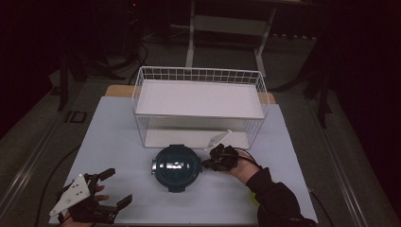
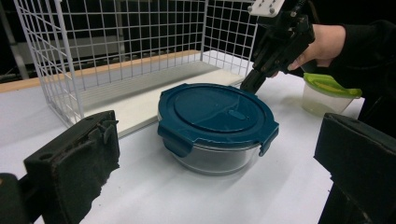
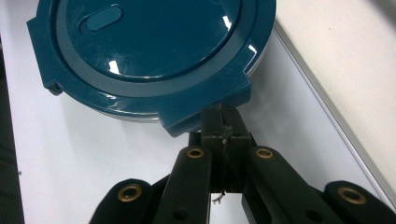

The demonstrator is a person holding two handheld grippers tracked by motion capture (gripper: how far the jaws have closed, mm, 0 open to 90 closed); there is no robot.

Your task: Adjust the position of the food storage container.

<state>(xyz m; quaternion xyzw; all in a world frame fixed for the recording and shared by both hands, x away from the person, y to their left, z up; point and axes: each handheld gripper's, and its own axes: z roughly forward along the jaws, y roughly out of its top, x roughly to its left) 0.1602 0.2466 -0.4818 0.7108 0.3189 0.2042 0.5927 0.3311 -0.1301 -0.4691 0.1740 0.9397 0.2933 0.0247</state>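
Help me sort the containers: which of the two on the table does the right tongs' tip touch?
The round glass container with the dark blue lid. The shut right tongs meet its lid flap; the smaller green-lidded tub stands apart behind the hand.

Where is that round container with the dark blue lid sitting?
In the high view, the container sits mid-table, just before the white wire basket, with the right gripper at its right edge.

No readable text, labels, brands or numbers anywhere; the blue lid [image 2: 215, 113] bears just a plain oval embossing.
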